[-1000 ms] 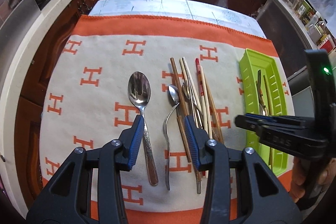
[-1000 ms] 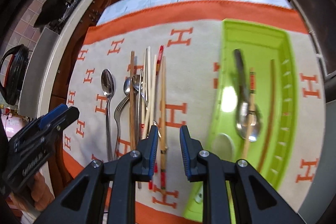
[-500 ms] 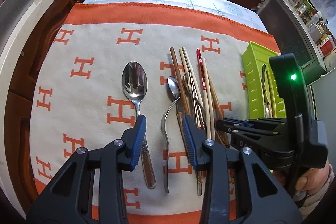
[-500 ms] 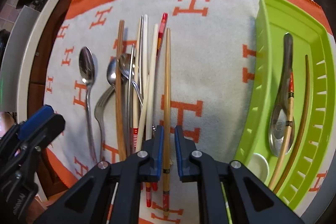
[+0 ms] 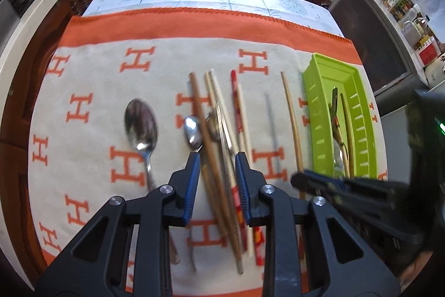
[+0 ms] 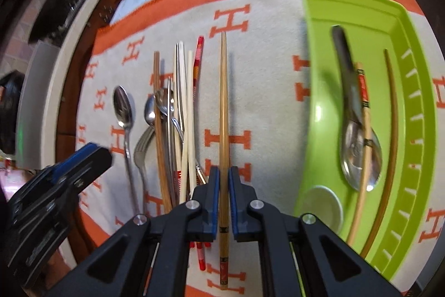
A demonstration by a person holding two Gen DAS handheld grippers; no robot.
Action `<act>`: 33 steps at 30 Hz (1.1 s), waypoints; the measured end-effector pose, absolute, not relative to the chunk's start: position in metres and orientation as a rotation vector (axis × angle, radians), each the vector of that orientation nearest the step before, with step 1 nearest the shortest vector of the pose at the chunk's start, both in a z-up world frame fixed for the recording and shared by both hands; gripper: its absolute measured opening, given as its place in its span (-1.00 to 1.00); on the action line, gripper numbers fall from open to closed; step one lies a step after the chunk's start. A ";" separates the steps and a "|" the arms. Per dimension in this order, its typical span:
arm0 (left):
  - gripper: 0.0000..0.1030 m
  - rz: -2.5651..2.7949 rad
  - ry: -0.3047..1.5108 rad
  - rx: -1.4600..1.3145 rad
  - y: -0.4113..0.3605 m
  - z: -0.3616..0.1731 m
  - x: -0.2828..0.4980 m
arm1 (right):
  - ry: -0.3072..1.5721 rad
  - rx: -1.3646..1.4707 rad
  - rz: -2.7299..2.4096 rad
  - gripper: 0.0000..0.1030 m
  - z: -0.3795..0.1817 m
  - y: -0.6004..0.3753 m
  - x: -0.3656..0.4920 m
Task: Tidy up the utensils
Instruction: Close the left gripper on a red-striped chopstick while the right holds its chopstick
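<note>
Right gripper (image 6: 221, 189): we pinch one bamboo chopstick (image 6: 223, 113).
Left gripper (image 5: 217, 180): our jaws, just closing, straddle the chopstick pile (image 5: 222, 135), untouched.

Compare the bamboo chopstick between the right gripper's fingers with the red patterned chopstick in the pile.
The bamboo chopstick is plain tan with dark bands near its thick end; the red patterned chopstick is red and white. The bamboo chopstick is clamped in the right gripper, clear of the pile; the red patterned chopstick lies loose against the pale chopsticks. Both point their thin ends away from the camera over the blanket.
</note>
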State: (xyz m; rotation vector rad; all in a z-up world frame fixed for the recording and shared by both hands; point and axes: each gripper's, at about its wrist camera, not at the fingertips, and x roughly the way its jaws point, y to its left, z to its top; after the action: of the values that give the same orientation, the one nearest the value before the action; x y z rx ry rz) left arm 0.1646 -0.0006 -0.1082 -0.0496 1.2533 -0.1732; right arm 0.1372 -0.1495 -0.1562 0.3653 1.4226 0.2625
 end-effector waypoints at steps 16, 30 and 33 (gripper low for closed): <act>-0.67 -0.100 1.364 0.098 -0.055 -0.163 0.216 | 1.303 0.503 0.329 -0.88 -0.125 -0.194 0.111; -0.67 -0.075 1.389 0.147 -0.063 -0.170 0.219 | 1.288 0.549 0.356 -0.88 -0.127 -0.202 0.108; -0.67 -0.074 1.395 0.137 -0.063 -0.172 0.219 | 1.288 0.555 0.360 -0.88 -0.128 -0.202 0.107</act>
State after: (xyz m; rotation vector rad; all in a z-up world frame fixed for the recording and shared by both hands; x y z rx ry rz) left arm 0.2194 -0.0631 -0.1722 0.1375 1.3954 -0.0737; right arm 0.1072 -0.2024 -0.1275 0.5551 1.2875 0.3603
